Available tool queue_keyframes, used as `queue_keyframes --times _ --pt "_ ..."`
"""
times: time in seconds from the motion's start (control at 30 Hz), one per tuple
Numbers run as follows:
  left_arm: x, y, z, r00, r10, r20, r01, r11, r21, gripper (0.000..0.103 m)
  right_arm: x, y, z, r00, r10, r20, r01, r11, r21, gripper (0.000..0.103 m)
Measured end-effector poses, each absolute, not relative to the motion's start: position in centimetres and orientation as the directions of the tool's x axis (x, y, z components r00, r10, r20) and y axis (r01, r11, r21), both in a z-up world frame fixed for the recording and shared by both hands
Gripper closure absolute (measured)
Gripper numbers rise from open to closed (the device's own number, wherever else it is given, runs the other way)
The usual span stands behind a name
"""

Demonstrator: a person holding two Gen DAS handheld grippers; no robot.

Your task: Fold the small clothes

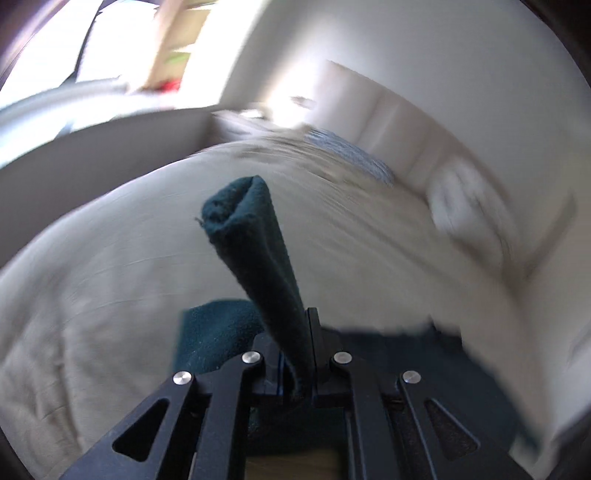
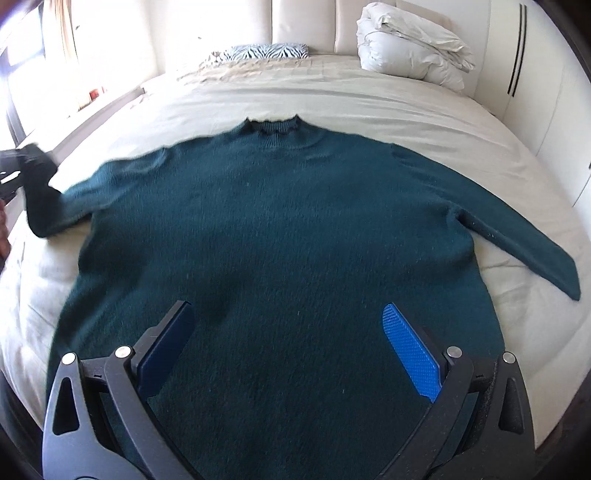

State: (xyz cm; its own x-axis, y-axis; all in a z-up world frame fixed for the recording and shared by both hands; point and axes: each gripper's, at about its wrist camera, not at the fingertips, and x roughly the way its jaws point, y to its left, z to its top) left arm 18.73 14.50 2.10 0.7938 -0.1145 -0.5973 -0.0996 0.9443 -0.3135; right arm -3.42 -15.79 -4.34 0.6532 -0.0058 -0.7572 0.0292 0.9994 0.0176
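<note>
A dark teal sweater (image 2: 280, 229) lies flat, front up, on the bed (image 2: 332, 99), its neck toward the headboard and its right sleeve (image 2: 524, 243) stretched out on the sheet. My right gripper (image 2: 286, 308) hovers open over the lower body of the sweater, with nothing pinched between its blue pads (image 2: 410, 354). My left gripper (image 1: 301, 332) is shut on the left sleeve (image 1: 255, 236), whose cuff sticks out past the jaws. In the right wrist view the left gripper (image 2: 18, 162) shows dimly at the left edge, lifting that sleeve end off the sheet.
A folded white duvet (image 2: 410, 48) and a zebra-print pillow (image 2: 266, 51) lie at the head of the bed by the padded headboard (image 2: 303, 22). A bright window (image 2: 92, 44) and ledge run along the left side. White cabinet doors (image 2: 535, 74) stand at the right.
</note>
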Motion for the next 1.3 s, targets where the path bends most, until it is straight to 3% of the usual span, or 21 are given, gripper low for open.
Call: queue_keyframes --times 0.13,0.2,0.3,0.4,0.57,0.8,0.97,1.03,1.1,1.2,1.3 --pt "17.6 2.3 -0.7 0.741 -0.163 -0.651 0.148 0.986 -0.079 0.095 -2.2 -17.6 -3.7 0.667 0.053 -0.743 0.037 0.994 0.104 0.001" --pt "17.0 -1.2 -2.7 0.715 -0.161 -0.68 0.205 0.979 -0.016 0.095 -1.3 -18.6 -3.5 0.668 0.112 -0.736 0.027 0.984 0.174 0.009" --pt "16.7 -1.9 -4.8 0.683 -0.156 -0.714 0.213 0.977 -0.01 0.095 0.5 -19.9 -3.3 0.662 0.233 -0.713 -0.006 0.952 0.306 0.019" --pt "16.6 -1.8 -5.5 0.679 -0.15 -0.719 0.214 0.977 -0.001 0.094 3.5 -20.2 -3.6 0.637 0.36 -0.682 -0.036 0.897 0.441 0.022" --pt "16.3 -1.4 -5.6 0.694 -0.122 -0.709 0.211 0.977 0.039 0.094 10.9 -18.8 -6.3 0.494 0.643 -0.585 -0.007 0.676 0.737 0.032" --pt "16.0 -3.0 -6.2 0.714 -0.082 -0.695 0.218 0.97 0.11 0.09 15.8 -15.9 -9.2 0.393 0.794 -0.465 0.107 0.462 0.88 0.035" --pt "16.4 -2.2 -6.2 0.711 -0.096 -0.697 0.207 0.975 0.076 0.088 17.4 -13.1 -9.8 0.358 0.778 -0.515 0.079 0.525 0.848 0.036" --pt "16.4 -1.7 -6.2 0.711 -0.097 -0.696 0.196 0.979 0.063 0.079 17.8 -12.0 -9.8 0.351 0.761 -0.545 0.039 0.57 0.821 0.057" --pt "16.5 -1.3 -6.1 0.711 -0.102 -0.696 0.185 0.982 0.045 0.062 17.8 -11.4 -10.1 0.345 0.728 -0.593 0.021 0.625 0.78 0.074" --pt "16.5 -0.6 -5.9 0.706 -0.115 -0.699 0.175 0.985 0.015 0.045 17.7 -11.5 -10.3 0.368 0.674 -0.641 0.001 0.689 0.725 0.093" --pt "15.7 -0.2 -5.1 0.719 -0.133 -0.683 0.176 0.984 -0.006 0.038 17.5 -12.0 -9.4 0.419 0.618 -0.666 -0.025 0.741 0.672 0.095"
